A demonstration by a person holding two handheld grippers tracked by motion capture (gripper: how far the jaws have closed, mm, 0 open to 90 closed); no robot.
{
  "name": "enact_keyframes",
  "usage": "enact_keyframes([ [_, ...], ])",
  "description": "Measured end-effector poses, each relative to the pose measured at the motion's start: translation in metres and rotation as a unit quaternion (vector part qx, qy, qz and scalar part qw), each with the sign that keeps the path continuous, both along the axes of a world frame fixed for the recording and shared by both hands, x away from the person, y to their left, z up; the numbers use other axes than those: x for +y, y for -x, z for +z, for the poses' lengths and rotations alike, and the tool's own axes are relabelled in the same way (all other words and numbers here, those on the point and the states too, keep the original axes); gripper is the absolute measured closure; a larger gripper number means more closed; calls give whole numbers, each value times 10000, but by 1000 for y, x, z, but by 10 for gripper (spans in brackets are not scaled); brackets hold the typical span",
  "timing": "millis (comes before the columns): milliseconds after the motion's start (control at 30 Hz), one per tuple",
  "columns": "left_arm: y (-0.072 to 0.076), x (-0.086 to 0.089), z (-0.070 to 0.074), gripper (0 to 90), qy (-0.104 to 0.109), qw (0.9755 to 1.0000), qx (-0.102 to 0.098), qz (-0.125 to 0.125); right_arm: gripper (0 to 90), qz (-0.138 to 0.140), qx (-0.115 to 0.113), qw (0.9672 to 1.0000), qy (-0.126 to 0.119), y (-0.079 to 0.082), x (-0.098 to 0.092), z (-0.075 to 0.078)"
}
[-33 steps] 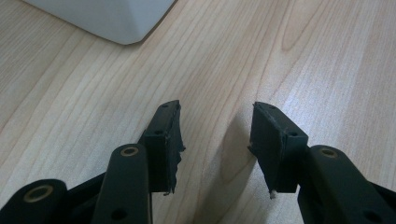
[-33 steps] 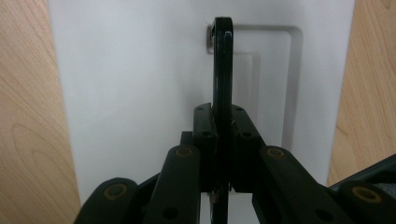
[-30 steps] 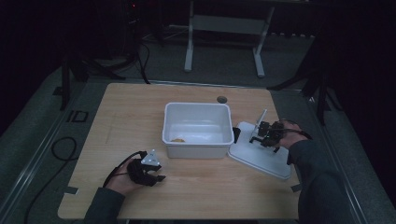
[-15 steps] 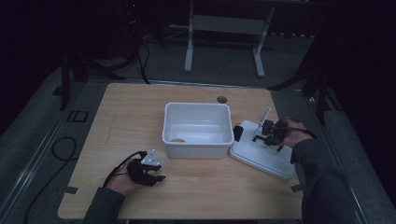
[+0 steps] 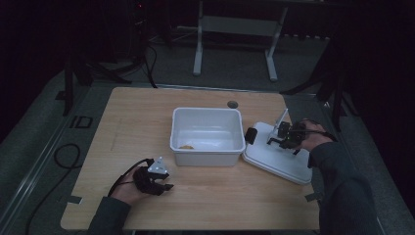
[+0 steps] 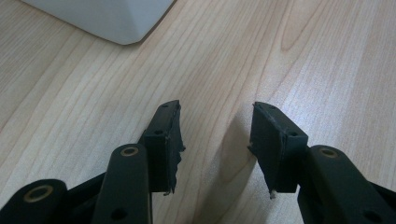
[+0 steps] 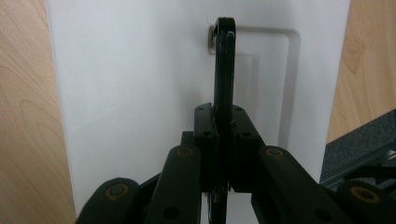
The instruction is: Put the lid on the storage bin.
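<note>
The right gripper (image 7: 223,122), right of centre in the high view, is grasping a thin black handle-like piece (image 7: 224,70) edge-on above the white lid (image 5: 279,159), which is lying on the table (image 5: 137,122) just beside the white bin (image 5: 208,134). The left gripper (image 6: 215,135), at lower left of the high view, is resting released, its jaws standing apart over bare wood.

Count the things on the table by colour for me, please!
White: 2, the tub and the lid.
Black: 1, the flat tool in the right gripper.
Yellowish: 1, the small bit in the tub.
Total: 4.
</note>
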State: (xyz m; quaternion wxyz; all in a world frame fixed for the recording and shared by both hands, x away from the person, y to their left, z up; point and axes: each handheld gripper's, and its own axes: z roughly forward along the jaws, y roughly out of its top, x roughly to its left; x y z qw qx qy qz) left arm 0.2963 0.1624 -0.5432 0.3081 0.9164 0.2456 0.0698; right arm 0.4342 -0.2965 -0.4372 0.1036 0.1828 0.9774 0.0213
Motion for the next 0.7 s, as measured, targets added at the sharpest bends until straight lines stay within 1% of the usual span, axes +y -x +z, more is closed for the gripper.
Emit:
enact_keyframes([
  [33,0,0,0,533,4,10000,1,2,841,12,-19,10000,-13,0,0,4],
  [300,0,0,0,533,5,10000,7,-28,841,41,-103,9999,5,0,-2,16],
  [467,0,0,0,533,6,10000,5,-24,841,49,-114,9999,11,1,-2,23],
  [500,0,0,0,533,5,10000,5,-26,841,63,-134,9999,-1,1,-3,27],
  [700,0,0,0,533,9,10000,4,-27,842,66,-205,9998,25,1,-4,39],
])
